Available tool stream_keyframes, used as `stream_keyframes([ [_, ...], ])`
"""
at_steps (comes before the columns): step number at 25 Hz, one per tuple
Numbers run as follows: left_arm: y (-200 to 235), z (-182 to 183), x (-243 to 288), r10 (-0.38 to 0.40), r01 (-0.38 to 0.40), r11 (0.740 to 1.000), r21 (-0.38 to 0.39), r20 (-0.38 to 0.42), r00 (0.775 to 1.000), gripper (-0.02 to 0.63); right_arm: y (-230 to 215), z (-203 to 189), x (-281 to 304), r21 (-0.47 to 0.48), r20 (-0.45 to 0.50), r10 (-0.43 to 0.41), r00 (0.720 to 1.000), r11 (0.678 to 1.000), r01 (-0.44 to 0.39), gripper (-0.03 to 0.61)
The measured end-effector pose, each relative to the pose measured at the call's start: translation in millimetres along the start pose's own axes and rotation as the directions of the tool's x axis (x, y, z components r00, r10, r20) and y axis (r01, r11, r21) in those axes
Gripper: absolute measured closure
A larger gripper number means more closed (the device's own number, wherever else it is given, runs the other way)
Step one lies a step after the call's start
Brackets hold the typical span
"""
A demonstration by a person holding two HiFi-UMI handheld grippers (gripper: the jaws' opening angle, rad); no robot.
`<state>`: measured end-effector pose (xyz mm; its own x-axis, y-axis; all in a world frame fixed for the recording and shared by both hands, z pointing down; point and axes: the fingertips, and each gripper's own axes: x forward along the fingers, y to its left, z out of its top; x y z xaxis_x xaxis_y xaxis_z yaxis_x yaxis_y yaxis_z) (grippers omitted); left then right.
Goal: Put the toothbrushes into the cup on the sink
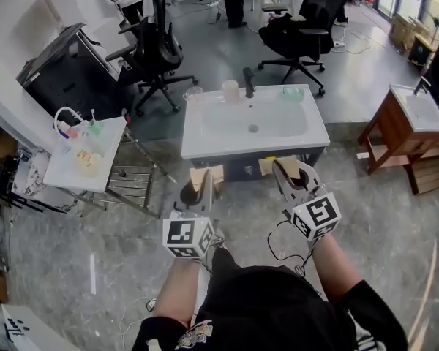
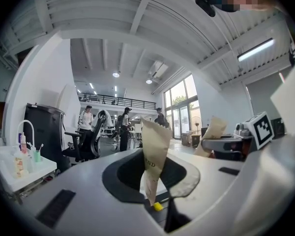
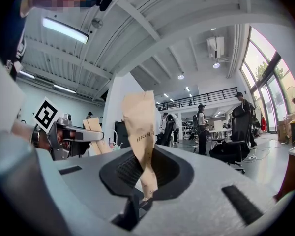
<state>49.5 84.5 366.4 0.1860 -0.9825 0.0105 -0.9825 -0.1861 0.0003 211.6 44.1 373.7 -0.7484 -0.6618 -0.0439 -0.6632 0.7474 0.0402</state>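
Jaws of left gripper (image 1: 207, 175) and right gripper (image 1: 279, 168) closed, before white sink (image 1: 197, 149) on grey floor (image 1: 395, 229)

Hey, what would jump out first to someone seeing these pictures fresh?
A white sink stands alone in the middle of an open room, a cup by its tap. Nearer the camera, the left gripper and the right gripper each clamp a tan paper packet, pointing toward the sink.
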Motion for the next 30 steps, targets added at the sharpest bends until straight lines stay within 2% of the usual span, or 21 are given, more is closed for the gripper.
stream_keyframes([
  [8,47,-9,49,-0.019,0.019,1.000,-0.010,-0.003,1.000,0.557,-16,-12,61,0.006,-0.014,-0.023,1.000,1.000,0.023,0.540],
  [30,233,-4,191,-0.148,0.147,0.988,-0.041,-0.017,0.989,0.557,-22,-14,289,-0.003,-0.049,-0.116,0.992,0.993,0.116,0.540],
])
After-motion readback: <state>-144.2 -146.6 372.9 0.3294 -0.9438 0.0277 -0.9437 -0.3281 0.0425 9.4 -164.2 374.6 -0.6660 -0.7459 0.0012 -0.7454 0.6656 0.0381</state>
